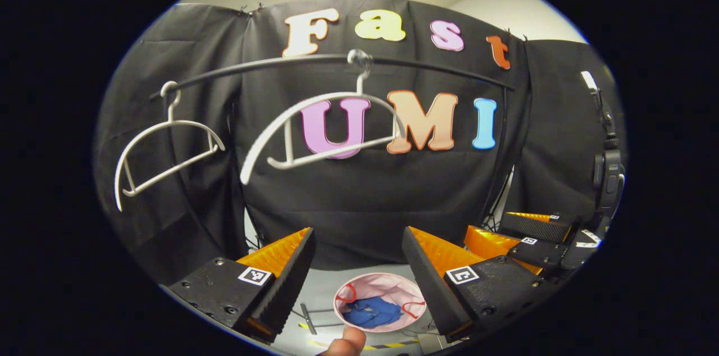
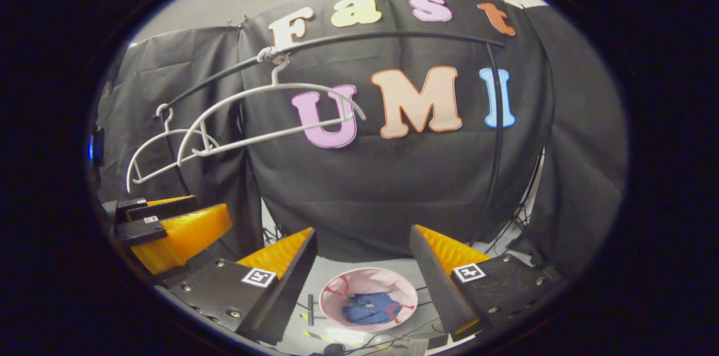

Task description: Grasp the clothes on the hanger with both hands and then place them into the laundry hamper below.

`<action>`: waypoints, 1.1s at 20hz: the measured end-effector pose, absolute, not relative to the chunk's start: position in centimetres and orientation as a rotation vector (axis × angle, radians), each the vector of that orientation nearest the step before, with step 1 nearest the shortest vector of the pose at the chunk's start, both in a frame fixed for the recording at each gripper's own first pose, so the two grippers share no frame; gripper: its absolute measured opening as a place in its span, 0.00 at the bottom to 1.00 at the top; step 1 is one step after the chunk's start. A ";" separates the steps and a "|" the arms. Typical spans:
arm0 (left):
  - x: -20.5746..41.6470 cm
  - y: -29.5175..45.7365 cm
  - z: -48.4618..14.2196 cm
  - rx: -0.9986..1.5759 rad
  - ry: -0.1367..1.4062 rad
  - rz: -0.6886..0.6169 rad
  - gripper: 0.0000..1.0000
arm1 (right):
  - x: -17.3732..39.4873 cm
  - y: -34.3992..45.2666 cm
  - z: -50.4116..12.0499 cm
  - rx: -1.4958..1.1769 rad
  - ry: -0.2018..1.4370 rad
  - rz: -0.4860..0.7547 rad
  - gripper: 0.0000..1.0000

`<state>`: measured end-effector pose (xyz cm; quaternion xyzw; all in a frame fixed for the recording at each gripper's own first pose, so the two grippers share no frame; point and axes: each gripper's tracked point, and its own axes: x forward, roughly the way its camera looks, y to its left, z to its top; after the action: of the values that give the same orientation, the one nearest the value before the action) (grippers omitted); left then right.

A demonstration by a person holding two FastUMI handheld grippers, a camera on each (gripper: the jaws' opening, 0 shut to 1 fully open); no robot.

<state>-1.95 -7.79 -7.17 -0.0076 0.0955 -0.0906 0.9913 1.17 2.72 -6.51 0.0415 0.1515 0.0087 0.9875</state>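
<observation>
Two bare white hangers hang from the black rail [image 1: 337, 59]: the near hanger [image 1: 314, 137] at the middle of the left gripper view and the far hanger [image 1: 163, 148] off to its left. In the right gripper view the same two overlap at the left, the near one [image 2: 269, 114] in front of the far one [image 2: 163, 154]. The clothes [image 1: 372, 312], a blue bundle, lie inside the pink hamper [image 1: 387, 286] on the floor below; the right gripper view shows them [image 2: 368, 308] in the hamper [image 2: 365, 277] too. The left gripper [image 1: 358, 272] hangs above the hamper with its fingers spread wide and nothing between them. The right gripper [image 2: 362, 272] is likewise released, fingers well apart and holding nothing. In the left gripper view the right gripper sits at the right edge; in the right gripper view the left gripper sits at the left edge. A fingertip [image 1: 347, 342] shows at the bottom of the left gripper view.
</observation>
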 end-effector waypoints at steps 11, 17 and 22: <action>-5.0 -6.7 -1.5 0.004 0.016 -0.148 0.95 | -1.7 -0.6 0.5 0.069 0.105 -0.014 0.99; -5.4 -7.1 -3.1 -0.004 0.022 -0.108 0.95 | -3.1 -2.1 -0.6 0.012 0.101 -0.036 1.00; -5.1 -8.0 -5.7 -0.011 0.094 -0.144 0.95 | -4.8 -2.0 -2.6 0.063 0.128 -0.046 0.94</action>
<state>-5.09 -8.03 -5.69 -0.0054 0.0468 -0.0718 0.9963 -4.85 -2.02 -2.56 0.0316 0.0641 -0.0228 0.9972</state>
